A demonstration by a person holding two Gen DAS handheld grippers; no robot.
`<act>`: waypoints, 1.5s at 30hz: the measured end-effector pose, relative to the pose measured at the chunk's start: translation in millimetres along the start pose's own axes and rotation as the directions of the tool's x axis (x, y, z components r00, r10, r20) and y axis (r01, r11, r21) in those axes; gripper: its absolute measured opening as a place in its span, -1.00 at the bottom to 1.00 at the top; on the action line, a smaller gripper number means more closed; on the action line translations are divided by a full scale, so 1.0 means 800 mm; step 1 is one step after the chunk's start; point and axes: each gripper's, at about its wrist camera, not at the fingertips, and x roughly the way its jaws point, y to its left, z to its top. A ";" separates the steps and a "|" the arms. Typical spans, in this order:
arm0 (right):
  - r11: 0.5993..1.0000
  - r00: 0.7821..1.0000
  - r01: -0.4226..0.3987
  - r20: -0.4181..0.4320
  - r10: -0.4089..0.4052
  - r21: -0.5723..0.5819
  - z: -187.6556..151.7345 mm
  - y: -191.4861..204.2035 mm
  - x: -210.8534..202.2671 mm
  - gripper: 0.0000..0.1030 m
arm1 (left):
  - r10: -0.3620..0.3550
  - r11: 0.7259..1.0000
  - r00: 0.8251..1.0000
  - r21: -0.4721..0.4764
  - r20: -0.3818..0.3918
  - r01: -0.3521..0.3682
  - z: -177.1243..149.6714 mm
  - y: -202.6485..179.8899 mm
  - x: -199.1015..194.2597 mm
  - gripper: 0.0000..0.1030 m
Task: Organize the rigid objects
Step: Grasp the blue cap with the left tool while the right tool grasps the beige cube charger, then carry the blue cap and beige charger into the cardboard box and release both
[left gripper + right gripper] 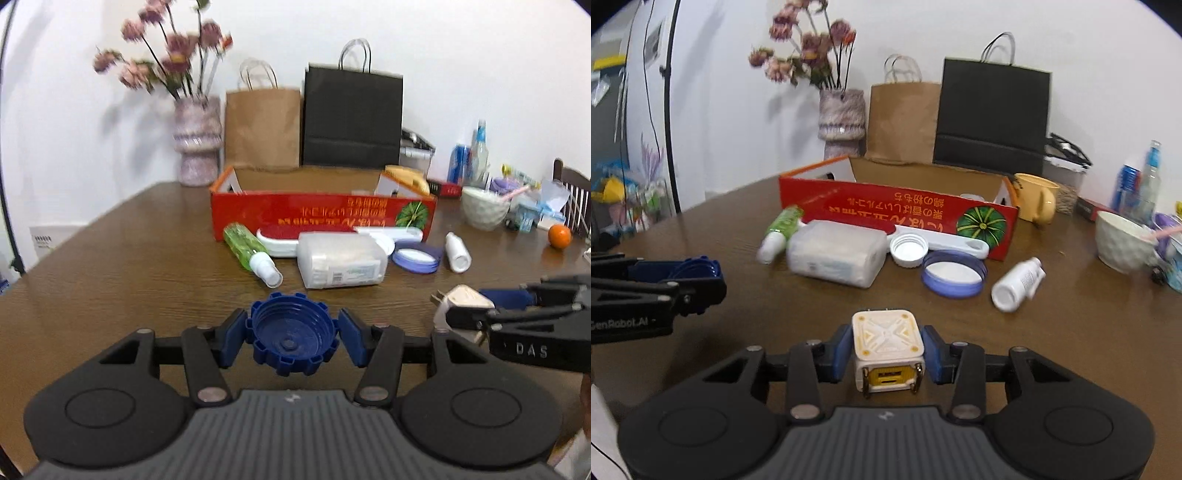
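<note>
My left gripper (291,336) is shut on a dark blue ridged cap (288,321), held hollow side up just above the brown table (129,258). My right gripper (888,350) is shut on a white cube-shaped plug charger (884,338) with yellow trim, its blue pads pressing both sides. Each gripper shows at the edge of the other's view. A red cardboard box (321,216) stands open beyond them. In front of it lie a green spray bottle (251,251), a clear plastic container (341,264), a purple lid (417,258) and a small white bottle (458,253).
A white screw lid (908,250) and a long white piece lie against the box. A yellow mug (1038,201), a white bowl (1123,242), an orange (559,236) and bottles crowd the right. A flower vase (197,147) and paper bags (351,118) stand behind.
</note>
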 end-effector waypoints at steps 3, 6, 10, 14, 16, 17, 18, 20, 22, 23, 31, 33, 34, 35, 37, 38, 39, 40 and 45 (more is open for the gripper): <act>0.999 0.999 0.010 0.050 -0.011 0.038 -0.016 0.010 -0.037 -0.22 | 0.020 1.000 0.997 -0.005 0.070 -0.019 -0.005 -0.003 -0.040 0.08; 0.997 0.991 0.018 0.130 -0.027 0.069 -0.031 0.021 -0.079 -0.22 | 0.045 0.999 0.986 0.001 0.159 -0.046 -0.013 -0.004 -0.082 0.08; 0.993 0.974 0.035 0.221 -0.059 0.111 -0.054 0.033 -0.129 -0.22 | 0.045 0.999 0.971 -0.022 0.236 -0.041 -0.028 -0.001 -0.134 0.08; 0.990 0.958 0.066 0.271 -0.097 0.123 -0.080 0.049 -0.177 -0.22 | 0.053 0.999 0.953 -0.004 0.300 -0.054 -0.049 0.001 -0.188 0.08; 0.987 0.951 0.082 0.287 -0.118 0.137 -0.091 0.055 -0.198 -0.22 | 0.050 0.998 0.950 0.006 0.307 -0.055 -0.055 0.001 -0.207 0.08; 0.984 0.948 0.082 0.291 -0.126 0.158 -0.096 0.057 -0.208 -0.22 | 0.046 0.999 0.950 0.009 0.310 -0.051 -0.058 0.003 -0.217 0.08; 0.981 0.947 0.082 0.292 -0.131 0.176 -0.100 0.058 -0.215 -0.22 | 0.041 0.999 0.948 0.012 0.314 -0.048 -0.061 0.003 -0.224 0.08; 0.978 0.946 0.084 0.294 -0.139 0.192 -0.107 0.060 -0.226 -0.22 | 0.036 0.998 0.947 0.031 0.318 -0.048 -0.068 0.003 -0.236 0.08; 0.979 0.943 0.081 0.304 -0.137 0.188 -0.109 0.063 -0.234 -0.25 | 0.032 0.998 0.947 0.045 0.319 -0.049 -0.074 0.002 -0.247 0.08; 0.980 0.940 0.075 0.316 -0.131 0.183 -0.109 0.065 -0.239 -0.26 | 0.025 0.998 0.947 0.048 0.320 -0.042 -0.076 0.002 -0.250 0.08; 0.990 0.929 0.129 0.343 -0.138 0.050 -0.116 0.077 -0.207 -0.39 | 0.032 0.999 0.954 0.031 0.297 -0.043 -0.085 0.004 -0.214 0.08; 0.989 0.946 0.146 0.287 -0.148 0.030 -0.119 0.073 -0.174 -0.39 | 0.043 0.999 0.970 0.014 0.239 -0.048 -0.087 0.006 -0.196 0.08; 0.990 0.951 0.120 0.279 -0.135 0.070 -0.119 0.067 -0.168 -0.39 | 0.031 1.000 0.972 -0.004 0.232 -0.031 -0.086 0.008 -0.192 0.08; 0.991 0.955 0.096 0.271 -0.119 0.095 -0.116 0.063 -0.163 -0.39 | 0.025 1.000 0.971 -0.009 0.237 -0.024 -0.084 0.009 -0.191 0.08; 0.991 0.950 0.112 0.282 -0.130 0.078 -0.109 0.065 -0.158 -0.39 | 0.039 0.999 0.963 0.004 0.265 -0.041 -0.077 0.011 -0.187 0.08; 0.991 0.949 0.119 0.287 -0.131 0.058 -0.103 0.067 -0.156 -0.39 | 0.045 0.999 0.959 0.012 0.278 -0.051 -0.072 0.012 -0.185 0.08; 0.992 0.948 0.114 0.292 -0.125 0.055 -0.096 0.067 -0.154 -0.39 | 0.050 0.998 0.957 0.013 0.284 -0.056 -0.065 0.014 -0.179 0.08; 0.993 0.947 0.103 0.300 -0.117 0.061 -0.089 0.064 -0.153 -0.39 | 0.053 0.998 0.958 0.010 0.282 -0.059 -0.058 0.016 -0.172 0.08; 0.995 0.941 0.068 0.327 -0.089 0.077 -0.034 0.041 -0.131 -0.39 | 0.064 0.998 0.953 -0.004 0.296 -0.066 -0.014 0.027 -0.130 0.08</act>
